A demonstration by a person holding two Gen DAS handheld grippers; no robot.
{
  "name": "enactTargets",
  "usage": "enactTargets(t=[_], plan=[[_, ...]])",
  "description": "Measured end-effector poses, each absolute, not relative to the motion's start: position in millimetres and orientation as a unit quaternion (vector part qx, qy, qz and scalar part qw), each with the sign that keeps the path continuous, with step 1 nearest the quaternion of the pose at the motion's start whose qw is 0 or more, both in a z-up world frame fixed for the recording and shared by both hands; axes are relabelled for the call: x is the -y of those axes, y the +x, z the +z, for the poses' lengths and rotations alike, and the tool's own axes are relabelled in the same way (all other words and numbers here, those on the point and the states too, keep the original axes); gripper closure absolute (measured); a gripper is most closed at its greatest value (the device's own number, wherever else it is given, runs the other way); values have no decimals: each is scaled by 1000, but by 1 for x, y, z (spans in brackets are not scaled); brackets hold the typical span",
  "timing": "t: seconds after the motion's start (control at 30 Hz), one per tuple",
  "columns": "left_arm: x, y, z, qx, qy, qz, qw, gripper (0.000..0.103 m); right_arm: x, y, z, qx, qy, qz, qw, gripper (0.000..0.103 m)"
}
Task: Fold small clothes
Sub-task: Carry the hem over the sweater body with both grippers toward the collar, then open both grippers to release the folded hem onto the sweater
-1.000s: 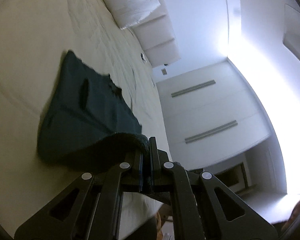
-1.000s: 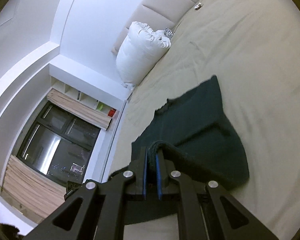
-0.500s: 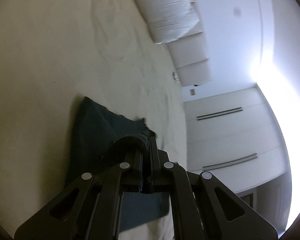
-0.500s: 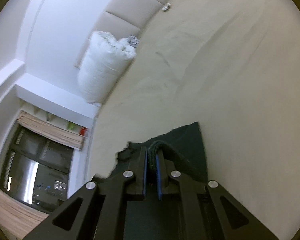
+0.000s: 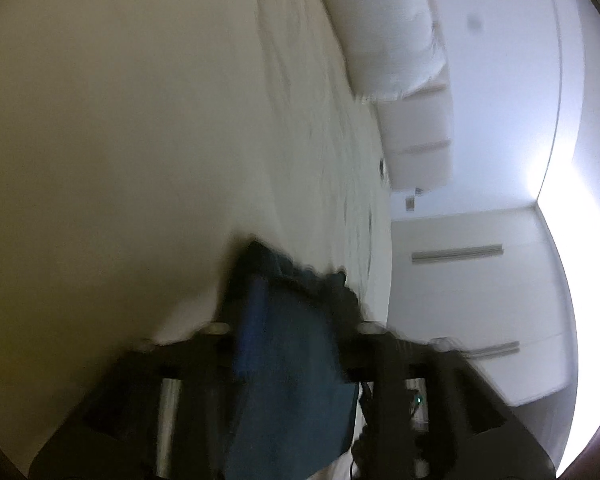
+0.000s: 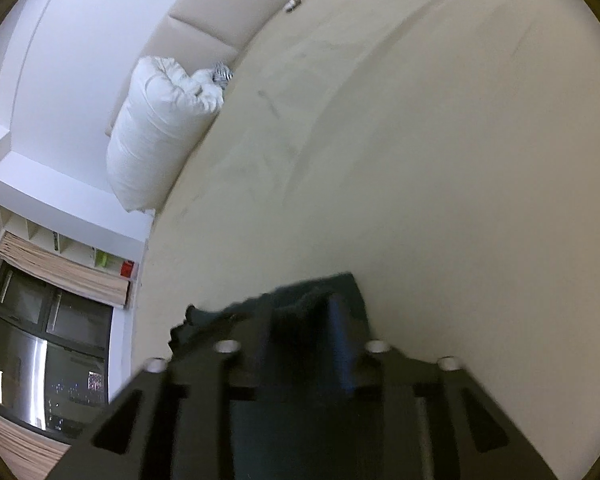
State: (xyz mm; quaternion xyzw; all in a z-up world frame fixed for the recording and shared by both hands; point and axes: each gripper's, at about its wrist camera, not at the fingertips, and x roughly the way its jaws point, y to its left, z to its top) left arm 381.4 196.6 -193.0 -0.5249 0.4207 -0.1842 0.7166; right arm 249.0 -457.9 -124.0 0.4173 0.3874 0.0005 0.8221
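Dark teal garment (image 5: 296, 364), apparently plain; beige bed (image 6: 440, 152); white pillow (image 6: 160, 136).

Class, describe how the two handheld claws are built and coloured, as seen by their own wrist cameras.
Both the left claw and the right claw are matt black, with angular linkage arms, cut-out slots and round silver rivets. Each finger carries a blue inner pad. Thin dark cables run beside the left claw.

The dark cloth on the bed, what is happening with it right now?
A person with a gripper in each hand is folding a small dark teal garment on a bed with a pale sheet. The left gripper and right gripper both have jaws that are opening, with the cloth lying between them, so it seems the fabric is being let go. A white pillow leans on the headboard far behind.
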Motion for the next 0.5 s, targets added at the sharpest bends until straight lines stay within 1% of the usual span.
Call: enactTargets(t=[0.03,0.07,0.13,0.27,0.4,0.5], plan=[[-202,381,-192,-407,-532,-178,721,32,460,246,-119,-379,409,-16,830,32],[-207,380,-188,-397,-535,-172,726,29,461,244,-114,-373,404,-19,835,32],[-208,378,-177,-395,-517,-179,738,29,462,238,-105,-369,393,-15,842,32],[-180,361,-160,-413,-443,-215,767,29,446,224,-89,-388,318,-5,865,32],[-154,336,-160,-447,-372,-221,783,29,423,200,-87,-422,236,12,875,35],[-142,308,-163,-459,-341,-215,792,29,408,183,-93,-443,198,24,874,36]])
